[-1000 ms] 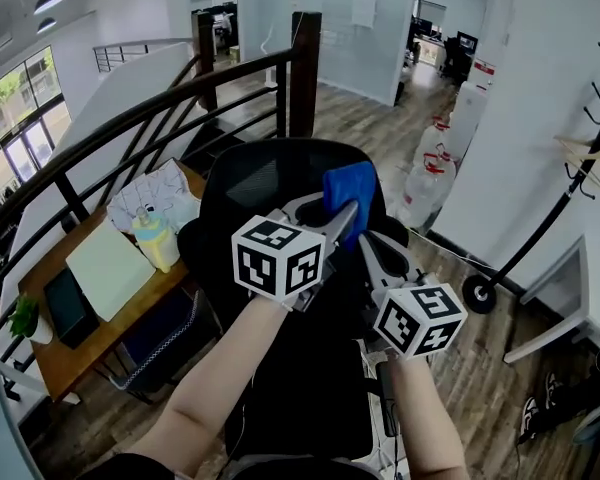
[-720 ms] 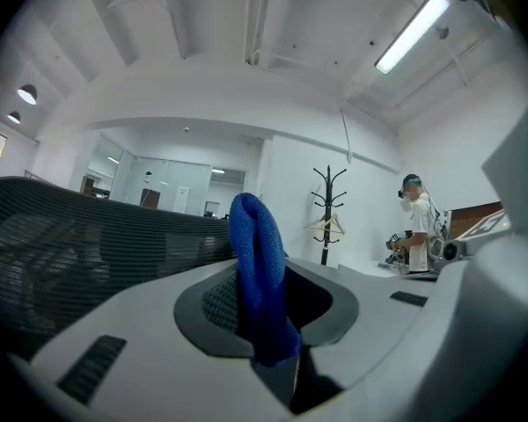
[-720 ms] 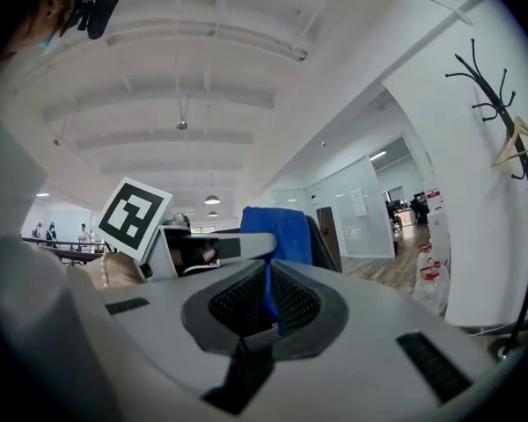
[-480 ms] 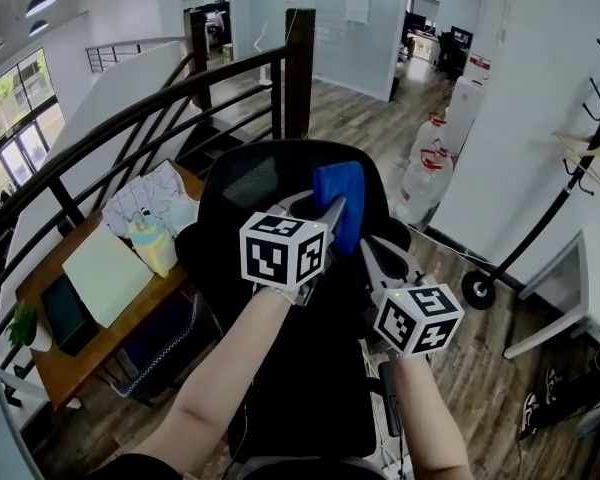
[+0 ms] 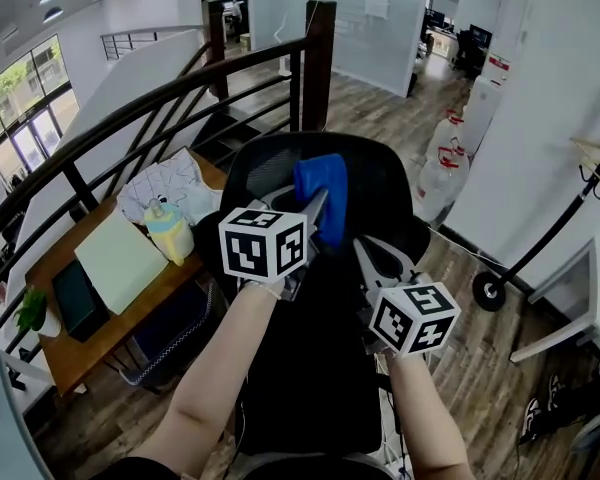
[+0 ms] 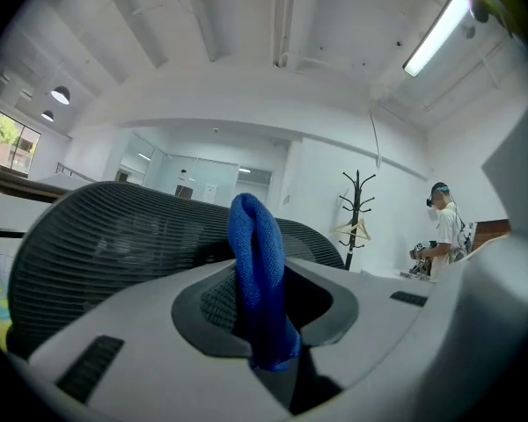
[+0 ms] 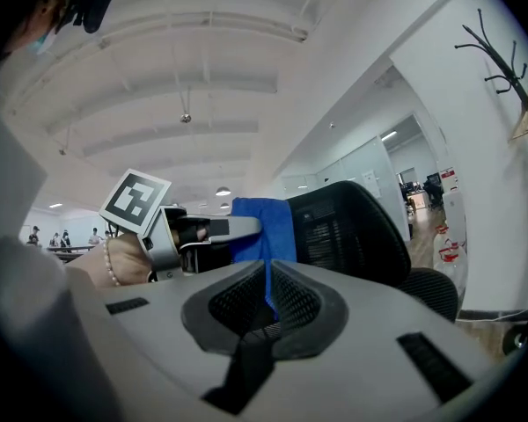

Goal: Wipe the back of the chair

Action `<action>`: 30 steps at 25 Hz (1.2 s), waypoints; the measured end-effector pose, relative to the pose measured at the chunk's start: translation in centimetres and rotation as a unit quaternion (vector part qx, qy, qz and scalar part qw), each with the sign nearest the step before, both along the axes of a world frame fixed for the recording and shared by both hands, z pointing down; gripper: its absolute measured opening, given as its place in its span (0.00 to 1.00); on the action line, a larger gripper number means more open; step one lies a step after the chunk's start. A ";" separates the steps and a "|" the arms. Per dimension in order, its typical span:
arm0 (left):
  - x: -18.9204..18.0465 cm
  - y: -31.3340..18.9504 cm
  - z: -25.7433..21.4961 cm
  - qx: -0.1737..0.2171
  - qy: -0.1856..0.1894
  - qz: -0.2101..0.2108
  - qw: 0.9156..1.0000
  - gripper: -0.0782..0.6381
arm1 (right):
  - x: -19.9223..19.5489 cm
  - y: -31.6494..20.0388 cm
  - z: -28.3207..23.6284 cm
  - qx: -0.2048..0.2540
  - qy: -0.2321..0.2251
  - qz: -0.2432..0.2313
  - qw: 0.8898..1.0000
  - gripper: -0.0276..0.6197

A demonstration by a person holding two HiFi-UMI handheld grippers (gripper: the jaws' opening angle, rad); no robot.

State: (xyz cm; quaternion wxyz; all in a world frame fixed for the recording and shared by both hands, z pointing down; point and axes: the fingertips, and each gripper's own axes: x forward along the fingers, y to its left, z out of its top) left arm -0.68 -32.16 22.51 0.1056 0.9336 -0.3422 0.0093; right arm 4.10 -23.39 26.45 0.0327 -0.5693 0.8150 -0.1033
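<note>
Since a second ago the left gripper [image 5: 315, 213] has carried the blue cloth [image 5: 322, 188] toward 9 o'clock along the top of the chair back [image 5: 380, 183], away from the right-hand edge and nearer the middle. At 9 o'clock from the chair a wooden desk [image 5: 90, 340] stands under the dark railing [image 5: 130, 118], bearing a pale pad [image 5: 120, 263], a yellow and blue bottle [image 5: 170, 230] and crumpled papers [image 5: 165, 188]. In the left gripper view the left gripper [image 6: 264, 293] has its jaws clenched on the blue cloth [image 6: 255, 253], which stands up from them in a folded hump against the ribbed mesh of the chair back [image 6: 97, 236]. At 4 o'clock from it in the head view the right gripper [image 5: 375, 258] is held lower, in front of the chair back and apart from the cloth. In its own view the right gripper [image 7: 268, 293] has its jaws drawn together on nothing, with only a thin slit between them; through it shows a sliver of the blue cloth [image 7: 264, 227] beyond, pressed to the chair back [image 7: 352, 227]. At 2 o'clock from the chair several water jugs [image 5: 445, 173] stand on the floor, and at 3 o'clock a black coat stand [image 5: 580, 198] stands by the wall.
</note>
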 end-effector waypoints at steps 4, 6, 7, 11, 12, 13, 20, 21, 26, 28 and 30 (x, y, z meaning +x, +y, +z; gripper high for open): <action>-2.2 -0.4 0.1 -0.005 -0.001 -0.018 1.000 0.24 | -1.6 -0.7 0.0 -0.006 0.005 -0.016 1.000 0.09; -3.2 -0.3 0.3 -0.004 -0.005 -0.023 1.000 0.24 | -2.5 -1.1 0.0 -0.008 0.002 -0.023 1.000 0.09; -3.7 -0.3 0.4 -0.004 -0.008 -0.026 1.000 0.24 | -3.0 -1.2 0.1 -0.009 0.000 -0.028 1.000 0.09; -6.0 -0.4 0.5 -0.006 -0.007 -0.049 0.999 0.24 | -5.0 -1.5 0.2 -0.013 -0.009 -0.047 0.999 0.09; -6.6 -0.3 0.5 -0.007 -0.006 -0.055 0.998 0.24 | -5.4 -1.5 0.2 -0.014 -0.011 -0.050 0.999 0.09; -7.3 -0.3 0.6 -0.007 -0.005 -0.060 0.998 0.24 | -5.8 -1.5 0.3 -0.015 -0.013 -0.054 0.998 0.09; -11.3 0.0 0.7 -0.003 0.005 -0.109 0.994 0.24 | -7.2 -1.5 0.4 -0.010 -0.021 -0.060 0.998 0.09; -11.9 0.0 0.7 -0.003 0.006 -0.117 0.993 0.24 | -7.2 -1.4 0.3 -0.007 -0.023 -0.057 0.998 0.09; -14.4 0.8 0.8 0.003 0.007 -0.146 0.989 0.24 | -7.6 -1.2 0.4 -0.004 -0.035 -0.066 0.997 0.09; -15.5 1.2 1.0 0.005 0.003 -0.158 0.987 0.24 | -8.0 -1.0 0.5 -0.003 -0.038 -0.079 0.996 0.09; -16.4 1.5 1.3 0.003 0.001 -0.167 0.986 0.24 | -8.4 -0.9 0.6 -0.003 -0.039 -0.090 0.995 0.09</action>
